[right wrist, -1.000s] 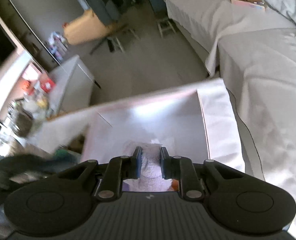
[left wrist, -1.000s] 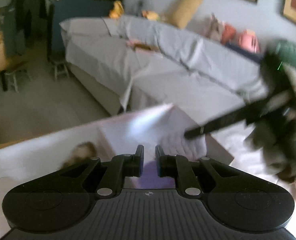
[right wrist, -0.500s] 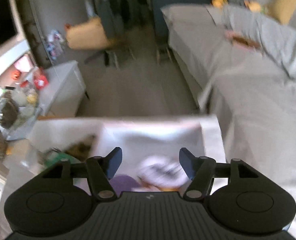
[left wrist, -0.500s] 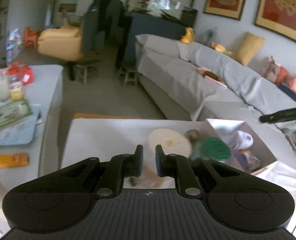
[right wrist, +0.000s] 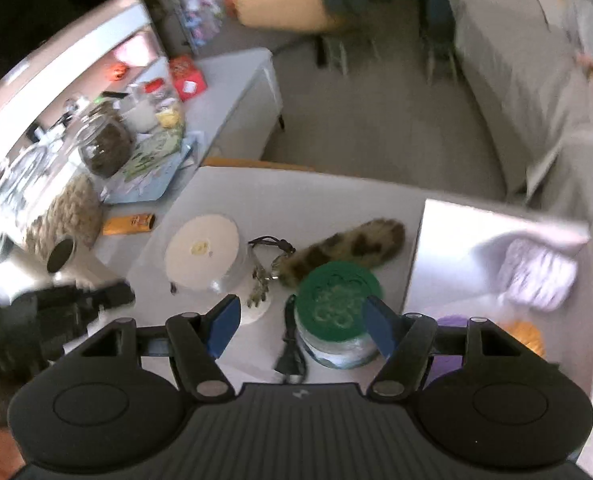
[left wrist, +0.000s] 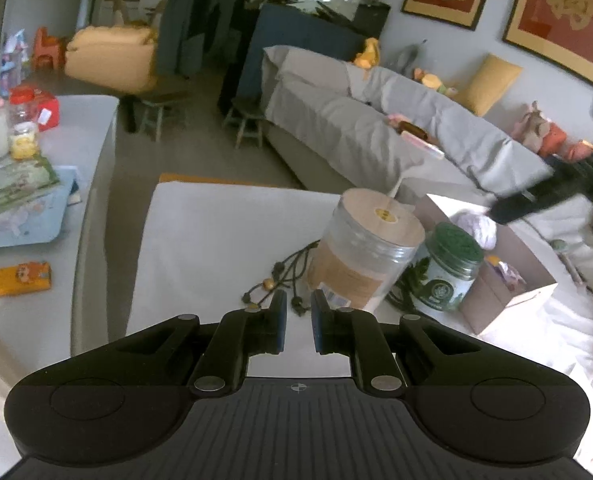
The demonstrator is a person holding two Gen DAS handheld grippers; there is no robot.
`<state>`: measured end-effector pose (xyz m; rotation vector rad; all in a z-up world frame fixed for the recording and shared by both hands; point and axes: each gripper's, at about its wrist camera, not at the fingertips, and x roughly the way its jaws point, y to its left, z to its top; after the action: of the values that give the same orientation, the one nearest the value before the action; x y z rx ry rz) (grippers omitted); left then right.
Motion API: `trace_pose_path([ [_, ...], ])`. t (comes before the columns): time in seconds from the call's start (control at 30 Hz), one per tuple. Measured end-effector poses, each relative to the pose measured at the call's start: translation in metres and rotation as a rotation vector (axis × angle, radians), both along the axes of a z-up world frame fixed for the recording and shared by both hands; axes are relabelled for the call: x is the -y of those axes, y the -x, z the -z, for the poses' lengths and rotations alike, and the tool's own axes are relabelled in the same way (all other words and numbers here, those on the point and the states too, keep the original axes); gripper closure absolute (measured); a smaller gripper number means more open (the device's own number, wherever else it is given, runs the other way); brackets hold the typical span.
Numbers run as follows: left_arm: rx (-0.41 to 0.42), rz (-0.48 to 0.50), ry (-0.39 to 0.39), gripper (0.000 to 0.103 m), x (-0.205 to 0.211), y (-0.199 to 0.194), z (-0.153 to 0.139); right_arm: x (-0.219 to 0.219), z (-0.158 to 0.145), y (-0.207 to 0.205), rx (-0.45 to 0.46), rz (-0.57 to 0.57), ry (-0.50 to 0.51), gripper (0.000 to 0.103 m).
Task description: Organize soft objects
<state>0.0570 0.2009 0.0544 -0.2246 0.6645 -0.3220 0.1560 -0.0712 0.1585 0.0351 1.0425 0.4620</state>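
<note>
Left gripper (left wrist: 297, 322) low centre of left view, black plastic, jaws pinched nearly together, nothing between them, over white cloth-covered table (left wrist: 216, 232). Right gripper (right wrist: 299, 326) low centre of right view, blue-padded fingers (right wrist: 226, 326) spread and opening, nothing gripped; green-lid jar (right wrist: 338, 312) seen between them from above, pads not touching it. Furry tail (right wrist: 344, 250), mottled brown-tan, long and fluffy, lying on table mid-frame in right view, just behind green-lid jar, touching box (right wrist: 456, 248) edge or just beside, cannot tell. Box open, pale cardboard, right of frame; inside: white-lilac knitted piece (right wrist: 536, 276), purple soft thing (right wrist: 450, 326) and orange soft thing (right wrist: 522, 334), partly hidden by gripper. Big clear jar (left wrist: 366, 258), round tan lid, paper label, centre of left view, beside green-lid jar. Dark beaded cord (left wrist: 284, 276) tangled on cloth left of big jar. Grey draped sofa (left wrist: 376, 128) upper right in left view.
</note>
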Motion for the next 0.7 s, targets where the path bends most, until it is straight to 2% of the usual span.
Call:
trace_pose_path([
  [0.1, 0.008, 0.004, 0.042, 0.089, -0.005, 0.003, 0.005, -0.005, 0.007, -0.040, -0.096, 0.072, -0.043, 0.035],
  [0.17, 0.008, 0.002, 0.072, 0.089, -0.010, 0.007, 0.010, -0.012, 0.020, -0.069, -0.166, 0.119, -0.024, 0.041],
  [0.23, 0.010, 0.000, 0.095, 0.089, -0.014, 0.012, 0.013, -0.024, 0.035, -0.096, -0.213, 0.147, 0.013, 0.051],
  [0.4, 0.031, -0.021, 0.087, 0.089, -0.030, 0.023, 0.019, -0.058, 0.072, -0.138, -0.313, 0.180, 0.163, 0.052],
  [0.5, 0.045, -0.051, 0.095, 0.089, -0.041, 0.027, 0.020, -0.073, 0.094, -0.151, -0.378, 0.189, 0.247, 0.052],
  [0.57, 0.051, -0.066, 0.113, 0.089, -0.048, 0.029, 0.022, -0.080, 0.104, -0.156, -0.389, 0.194, 0.275, 0.052],
  [0.6, 0.053, -0.075, 0.123, 0.089, -0.052, 0.030, 0.023, -0.082, 0.107, -0.158, -0.391, 0.202, 0.277, 0.055],
  [0.67, 0.056, -0.088, 0.135, 0.089, -0.056, 0.030, 0.024, -0.084, 0.109, -0.159, -0.375, 0.216, 0.274, 0.071],
  [0.7, 0.053, -0.096, 0.138, 0.089, -0.059, 0.030, 0.025, -0.085, 0.107, -0.158, -0.349, 0.210, 0.277, 0.093],
])
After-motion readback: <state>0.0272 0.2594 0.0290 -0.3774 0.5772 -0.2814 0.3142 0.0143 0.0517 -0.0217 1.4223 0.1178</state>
